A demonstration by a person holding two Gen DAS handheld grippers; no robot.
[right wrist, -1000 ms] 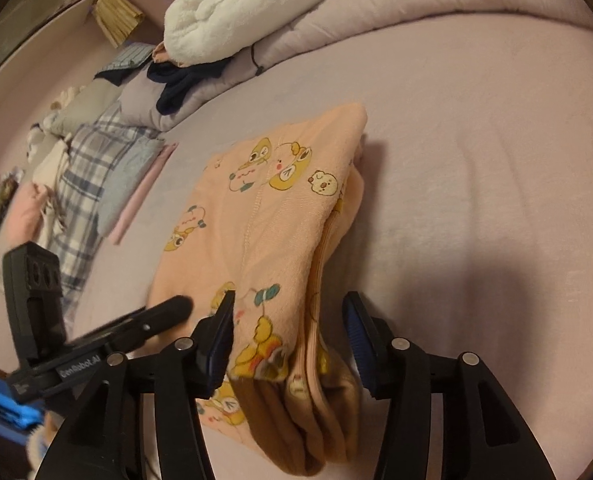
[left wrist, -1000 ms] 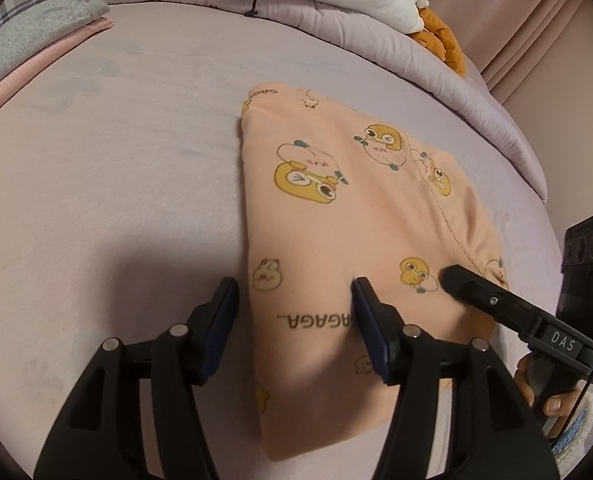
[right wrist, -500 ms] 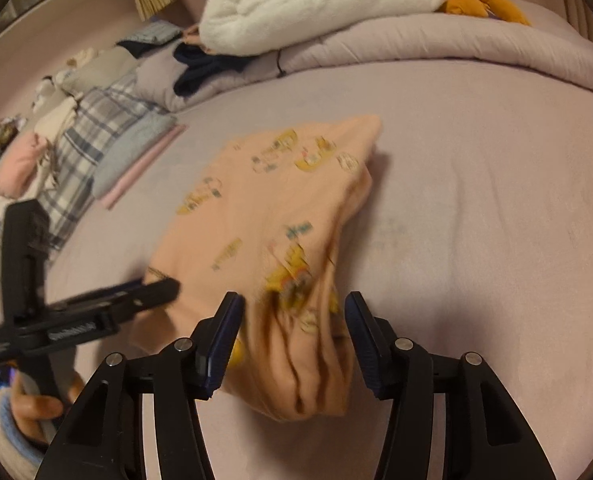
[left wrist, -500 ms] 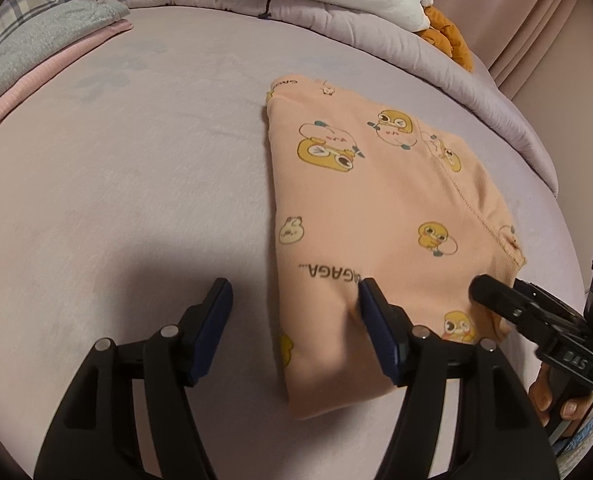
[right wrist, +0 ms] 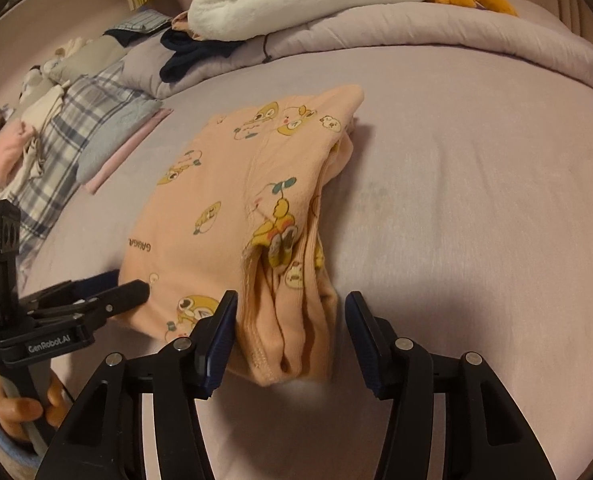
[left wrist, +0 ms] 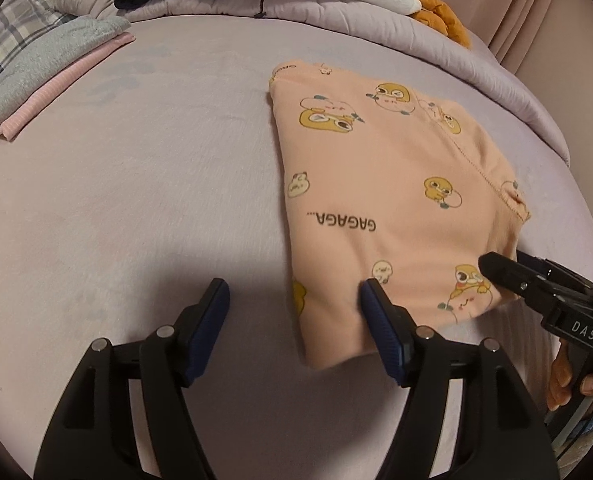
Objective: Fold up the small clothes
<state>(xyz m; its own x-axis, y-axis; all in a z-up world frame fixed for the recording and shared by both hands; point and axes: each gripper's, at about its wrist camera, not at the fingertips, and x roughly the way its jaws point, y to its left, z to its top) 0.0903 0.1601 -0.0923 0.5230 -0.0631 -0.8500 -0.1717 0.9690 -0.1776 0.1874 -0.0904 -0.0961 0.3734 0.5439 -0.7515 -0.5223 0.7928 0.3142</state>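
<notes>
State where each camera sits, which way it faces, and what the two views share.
Left wrist: on the left gripper, angled down at the bed; right gripper and a hand show.
Right wrist: on the right gripper, facing the garment's layered edge; left gripper shows.
Shared: the folded peach garment, both grippers.

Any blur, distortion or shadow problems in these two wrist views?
Left wrist: strong fisheye bending with dark corners, sharp print on the peach garment, shadow ahead of the left gripper. Right wrist: same distortion, dim warm light, garment's near folded edge slightly soft.
</notes>
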